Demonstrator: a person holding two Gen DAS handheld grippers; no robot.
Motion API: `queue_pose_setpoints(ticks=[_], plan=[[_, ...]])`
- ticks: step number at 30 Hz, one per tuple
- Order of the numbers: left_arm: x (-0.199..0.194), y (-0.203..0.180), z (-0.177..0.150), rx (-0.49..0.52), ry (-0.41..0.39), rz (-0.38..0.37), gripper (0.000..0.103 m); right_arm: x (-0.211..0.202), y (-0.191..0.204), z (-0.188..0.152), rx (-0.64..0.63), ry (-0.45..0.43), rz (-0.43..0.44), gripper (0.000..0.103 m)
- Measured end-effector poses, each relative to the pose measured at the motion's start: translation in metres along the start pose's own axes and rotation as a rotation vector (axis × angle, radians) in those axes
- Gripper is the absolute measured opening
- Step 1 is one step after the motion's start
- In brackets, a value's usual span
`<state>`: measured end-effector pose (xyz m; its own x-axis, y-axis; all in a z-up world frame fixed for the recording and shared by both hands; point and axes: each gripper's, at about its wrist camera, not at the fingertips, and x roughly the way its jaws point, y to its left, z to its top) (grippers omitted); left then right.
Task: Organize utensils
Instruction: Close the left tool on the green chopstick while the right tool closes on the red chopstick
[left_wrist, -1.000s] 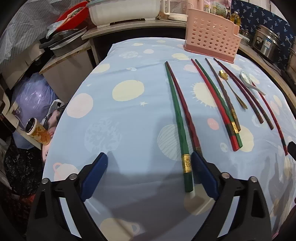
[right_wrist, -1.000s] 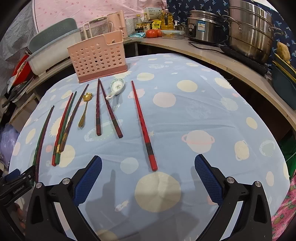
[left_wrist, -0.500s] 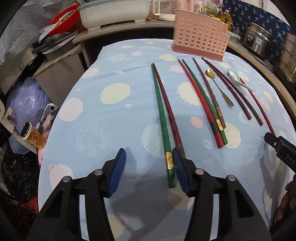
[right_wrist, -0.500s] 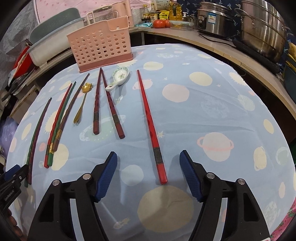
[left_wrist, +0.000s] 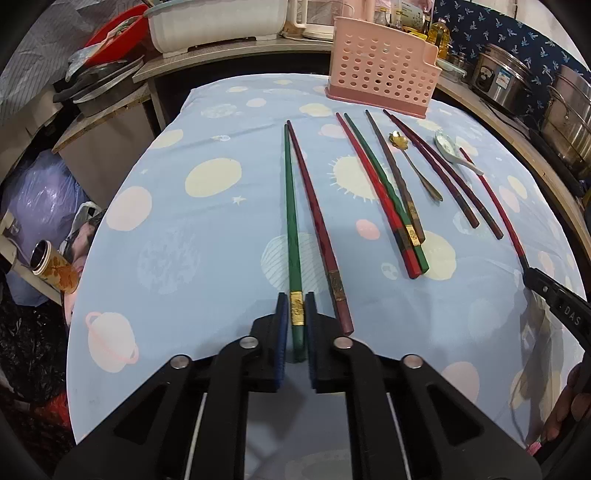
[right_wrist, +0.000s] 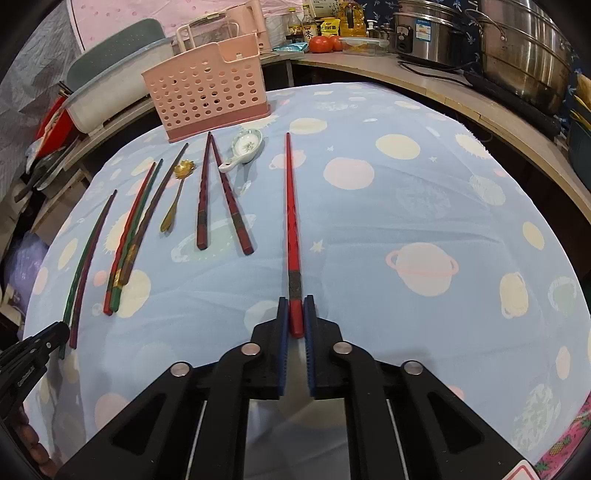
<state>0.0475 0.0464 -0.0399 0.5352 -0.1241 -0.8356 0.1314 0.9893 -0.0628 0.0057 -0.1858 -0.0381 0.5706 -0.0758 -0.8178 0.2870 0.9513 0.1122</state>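
Closing left hand-held gripper (left_wrist: 295, 314) on long green wooden chopstick (left_wrist: 291, 229), right hand-held gripper (right_wrist: 295, 314) clamped on long red wooden chopstick (right_wrist: 290, 206), both flat on desk pointing twelve o'clock (thick ends only), risking swing on lifting toward pink perforated plastic basket (right_wrist: 207, 88).

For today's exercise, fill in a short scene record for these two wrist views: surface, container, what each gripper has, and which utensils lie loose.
surface: tablecloth, light blue with planets
container: pink holder, upright at the far edge
left gripper: jaws closing on the green chopstick
right gripper: shut on the red chopstick
loose utensils: gold spoon, ceramic spoon, more chopsticks
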Motion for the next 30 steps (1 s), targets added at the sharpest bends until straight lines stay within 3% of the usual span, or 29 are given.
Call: queue_pose_setpoints(ticks=[17, 19, 21, 23, 25, 30], plan=[[-0.010, 0.001, -0.017, 0.010, -0.002, -0.018, 0.008, -0.018, -0.005, -0.024, 0.011, 0.027, 0.046, 0.008], [-0.010, 0.001, -0.018, 0.006, -0.004, -0.026, 0.018, -0.017, -0.004, -0.023, 0.005, 0.024, 0.034, 0.012], [-0.011, 0.000, -0.018, 0.008, -0.007, -0.025, 0.044, -0.016, -0.003, -0.022, 0.001, 0.021, 0.030, 0.018], [-0.010, -0.001, -0.019, 0.011, -0.014, -0.015, 0.049, -0.015, -0.002, -0.021, -0.006, 0.017, 0.021, 0.023], [-0.010, -0.002, -0.021, 0.025, -0.024, -0.003, 0.048, -0.013, 0.000, -0.020, -0.017, 0.014, 0.013, 0.023], [-0.014, 0.002, -0.022, 0.028, -0.026, -0.023, 0.011, -0.014, 0.004, -0.024, -0.044, 0.003, 0.000, 0.017]])
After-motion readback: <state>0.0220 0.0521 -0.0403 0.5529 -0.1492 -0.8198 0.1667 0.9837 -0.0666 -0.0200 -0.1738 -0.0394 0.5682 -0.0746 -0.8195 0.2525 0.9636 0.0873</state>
